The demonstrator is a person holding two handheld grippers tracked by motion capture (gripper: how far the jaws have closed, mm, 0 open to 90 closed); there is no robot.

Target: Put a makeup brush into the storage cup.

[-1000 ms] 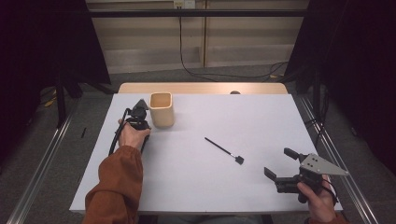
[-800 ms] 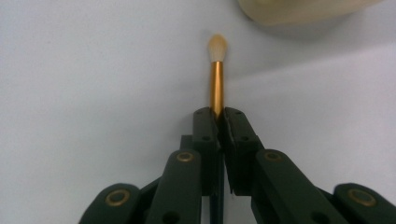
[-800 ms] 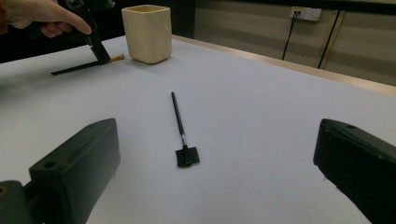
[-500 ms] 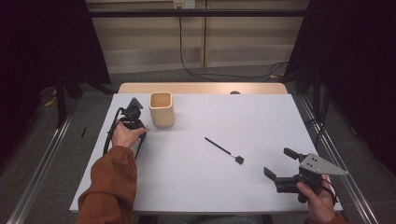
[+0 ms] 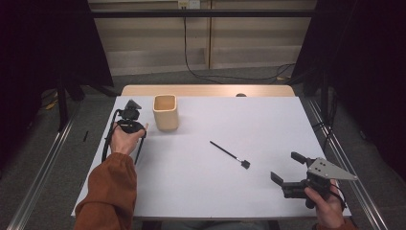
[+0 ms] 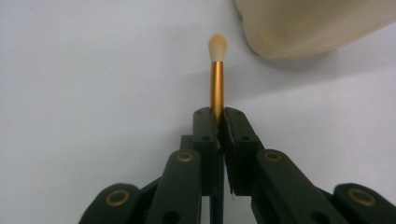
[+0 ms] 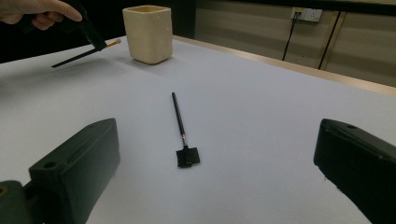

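Observation:
My left gripper (image 6: 218, 114) is shut on a slim brush (image 6: 216, 79) with a gold ferrule and a cream tip that sticks out past the jaws. In the high view this gripper (image 5: 130, 117) hovers just left of a cream square cup (image 5: 166, 112), which stands upright. From the right gripper view, the held brush (image 7: 79, 56) is off the table, its black handle slanting down to the left. A black brush with a flat head (image 5: 229, 154) lies loose mid-table. My right gripper (image 5: 286, 166) stands open at the front right, and the black brush (image 7: 178, 116) lies ahead of its jaws.
A white sheet (image 5: 215, 191) covers the table, with a wooden strip (image 5: 206, 90) showing along the far edge. Cables trail over the floor behind. A metal rail (image 5: 335, 143) runs beside the table's right edge.
My left gripper has drifted a little to the left and lifted slightly, away from the cup, with the brush still clamped. The right gripper has stayed where it was.

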